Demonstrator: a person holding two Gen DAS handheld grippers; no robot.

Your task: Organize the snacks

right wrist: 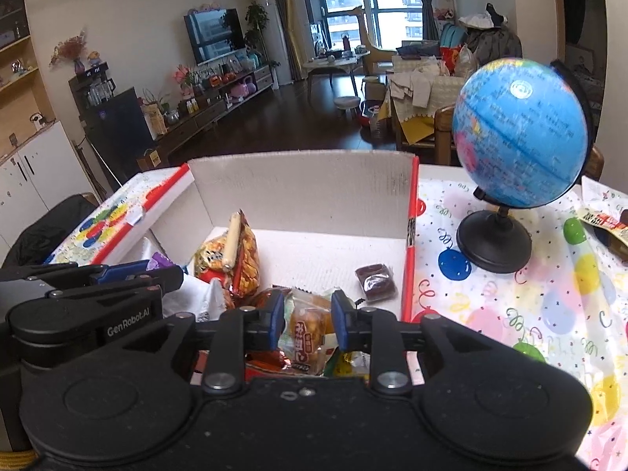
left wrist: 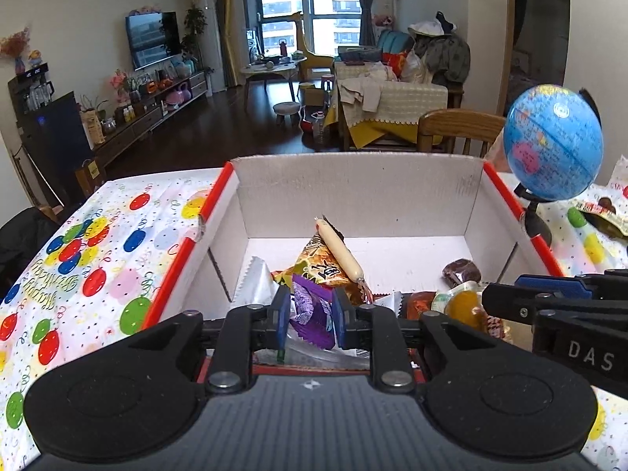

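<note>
Left wrist view
left gripper [left wrist: 307, 318]: jaws narrowed onto a purple wrapper [left wrist: 310, 311]; blue pads touch it on both sides, above the near end of the box.
box [left wrist: 353, 188]: white cardboard, red-edged flaps, open top, sits on the table [left wrist: 98, 243] with balloon-print cloth, between the left edge and the globe.
box contents: orange snack bag [left wrist: 320, 265] propped mid-box with a pale sausage stick [left wrist: 339, 249] leaning across it; silver packet [left wrist: 255, 282] to the left by the left wall; dark brown wrapped piece [left wrist: 462, 269] near the right wall.
right gripper [left wrist: 549, 298]: enters from the right edge over the box's near right corner; jaw gap unreadable here.
globe [left wrist: 554, 141]: blue, black stand, on the table just right of the box.

Right wrist view
right gripper [right wrist: 307, 320]: jaws partly closed around a clear-wrapped yellow pastry [right wrist: 307, 333]; both pads appear to touch the wrapper, over the near right part of the box [right wrist: 306, 192].
left gripper [right wrist: 117, 274]: side-on at the left edge, over the box's near left corner.
others: orange snack bag [right wrist: 245, 259] and sausage stick [right wrist: 231, 241] left of centre; brown piece [right wrist: 375, 282] on the box floor by the right wall; globe [right wrist: 518, 133] on the table [right wrist: 510, 314] right of the box; dark packet [right wrist: 608, 225] at the table's far right edge.
</note>
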